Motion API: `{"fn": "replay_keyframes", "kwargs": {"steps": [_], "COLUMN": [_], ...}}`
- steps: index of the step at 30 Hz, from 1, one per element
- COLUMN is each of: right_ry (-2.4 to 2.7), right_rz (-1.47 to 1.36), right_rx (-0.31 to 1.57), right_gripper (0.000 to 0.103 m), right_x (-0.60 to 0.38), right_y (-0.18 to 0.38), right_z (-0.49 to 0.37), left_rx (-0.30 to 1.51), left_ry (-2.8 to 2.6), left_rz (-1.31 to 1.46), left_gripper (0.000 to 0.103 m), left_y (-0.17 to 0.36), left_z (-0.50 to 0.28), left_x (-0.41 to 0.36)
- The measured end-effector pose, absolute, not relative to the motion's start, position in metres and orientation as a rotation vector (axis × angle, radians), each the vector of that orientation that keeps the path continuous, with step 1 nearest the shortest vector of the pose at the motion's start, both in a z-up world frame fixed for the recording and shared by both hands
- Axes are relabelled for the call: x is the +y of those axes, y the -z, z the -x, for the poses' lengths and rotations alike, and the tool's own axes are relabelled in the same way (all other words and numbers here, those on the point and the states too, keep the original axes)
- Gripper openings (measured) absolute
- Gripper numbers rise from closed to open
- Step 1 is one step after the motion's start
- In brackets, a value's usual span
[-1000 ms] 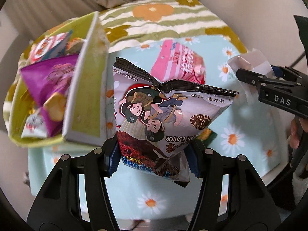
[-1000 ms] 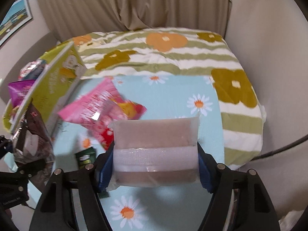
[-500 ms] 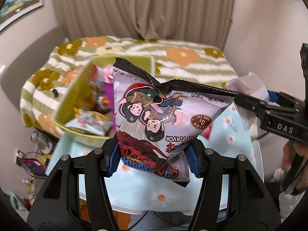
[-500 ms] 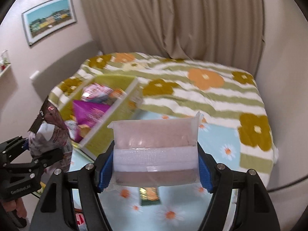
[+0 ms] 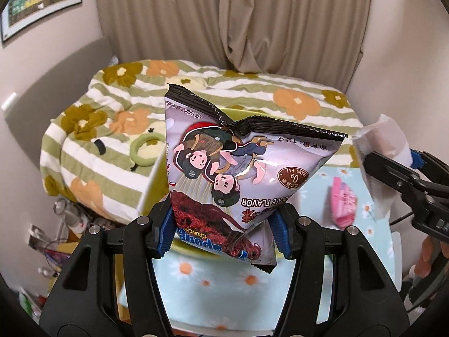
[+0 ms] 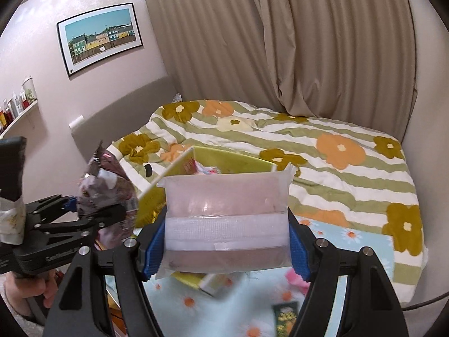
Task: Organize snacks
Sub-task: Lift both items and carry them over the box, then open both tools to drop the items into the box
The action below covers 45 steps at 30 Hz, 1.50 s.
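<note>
Grippers raised level: left gripper [image 5: 224, 224] clamps chocolate snack bag [image 5: 241, 174], right gripper [image 6: 224, 241] translucent packet [image 6: 226, 213].

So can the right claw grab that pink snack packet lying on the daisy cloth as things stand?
Probably not yet. The right claw is already shut on a frosted pouch, so its jaws have no room. The pink packet itself lies uncovered on the daisy cloth; the pouch would have to go first.

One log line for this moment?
left gripper: shut on chocolate snack bag | right gripper: shut on clear packet | green box: ahead
</note>
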State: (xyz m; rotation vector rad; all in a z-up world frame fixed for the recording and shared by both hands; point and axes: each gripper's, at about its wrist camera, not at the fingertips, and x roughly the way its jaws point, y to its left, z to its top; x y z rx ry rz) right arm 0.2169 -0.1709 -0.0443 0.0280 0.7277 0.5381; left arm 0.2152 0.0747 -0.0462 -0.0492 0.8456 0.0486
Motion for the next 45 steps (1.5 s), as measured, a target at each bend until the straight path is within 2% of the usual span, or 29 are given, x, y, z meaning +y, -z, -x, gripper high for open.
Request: {"fn": "replay_keyframes", "kwargs": {"steps": [9, 12, 14, 15, 25, 41, 42, 45], "right_ry": [-0.444, -0.391, -0.360, -0.342, -0.278, -0.426, -0.435, -0.455], "right_rz": [-0.088, -0.114, -0.131, -0.138, -0.143, -0.043, -0.045, -0.074], "right_rx": [0.781, 0.801, 0.810, 0.814, 0.862, 0.883, 0.889, 0.887], "right_gripper": [0.069, 0.069, 0.069, 0.069, 0.069, 0.072, 0.074, 0.095], "right_x": [-0.121, -0.115, -0.112, -0.112, -0.108, -0.055, -0.050, -0.041], "right_y": [0.057, 0.064, 0.066, 0.067, 0.080, 0.070, 0.074, 0.085], "right_z": [-0.248, -0.253, -0.254, -0.254, -0.256, -0.306, -0.311, -0.322], "left_rx": [0.984, 1.018, 1.042, 1.035, 1.076, 1.036, 1.039, 1.059], "left_ry": [0.073, 0.123, 0.144, 0.147, 0.157, 0.068, 0.064, 0.064], "left_rz": [0.036, 0.040, 0.034, 0.024, 0.055, 0.060, 0.063, 0.073], "left_gripper": [0.054, 0.060, 0.097, 0.103, 0.103, 0.103, 0.103, 0.103], "left_y": [0.094, 0.110, 0.118, 0.120, 0.141, 0.124, 0.126, 0.132], "left_z": [-0.292, -0.309, -0.314, -0.314, -0.296, -0.276, -0.276, -0.277], "left_x": [0.116, 0.121, 0.122, 0.124, 0.152, 0.166, 0.167, 0.171]}}
